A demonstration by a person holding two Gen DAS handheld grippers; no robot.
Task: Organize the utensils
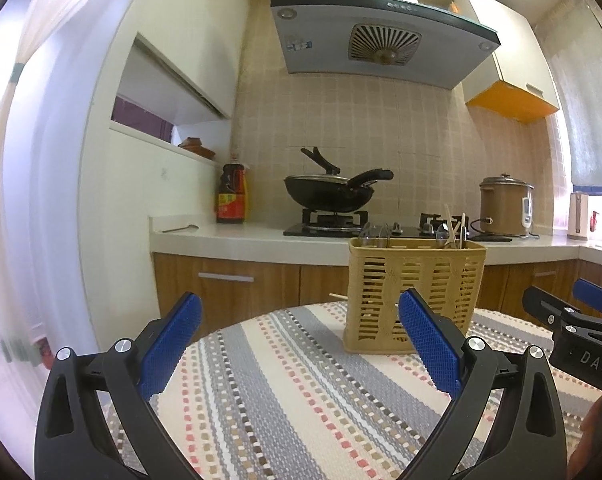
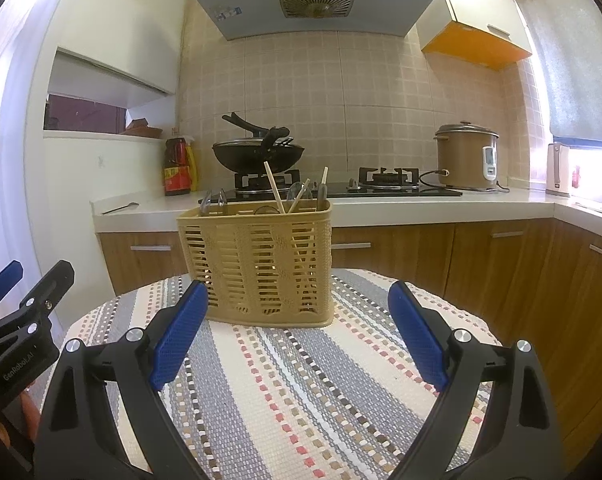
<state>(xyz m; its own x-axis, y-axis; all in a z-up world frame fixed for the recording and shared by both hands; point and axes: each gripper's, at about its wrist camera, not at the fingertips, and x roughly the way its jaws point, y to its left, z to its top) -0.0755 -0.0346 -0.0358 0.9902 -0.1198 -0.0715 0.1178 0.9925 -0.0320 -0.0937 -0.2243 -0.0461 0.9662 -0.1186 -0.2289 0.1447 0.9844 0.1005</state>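
Basket: tan slotted utensil basket (image 2: 257, 264) stands upright on the striped cloth (image 2: 285, 380), toward the far edge of the round table. Centred ahead of the R gripper, so either hand can reach over its rim.

Contents: chopsticks (image 2: 273, 192) lean loose in the right-hand compartment w/ spoon handles beside them; clear-handled pieces (image 2: 215, 200) poke up from the left compartment. Sorted by type, looks like, tho the dividers are hard to read from here.

Stray stick: in the left view a thin stick tip (image 1: 338, 297) pokes out at the basket's lower left side. Can't tell if it's through a slot or lying behind.

L gripper: left gripper (image 1: 301, 336) hangs over the cloth w/ jaws wide apart, nothing between the blue pads. Basket sits ahead and to its right.

R gripper: right gripper (image 2: 299, 328) also spread wide and empty, lined up square on the basket front, near but not touching.

Cloth: no loose utensils visible on it between grippers and basket.

Counter: one spoon (image 2: 119, 209) lies on the white worktop behind, well apart from the table, near the sauce bottle (image 2: 177, 168).

Read: judging by empty jaws and a filled basket, task is at or near its end.
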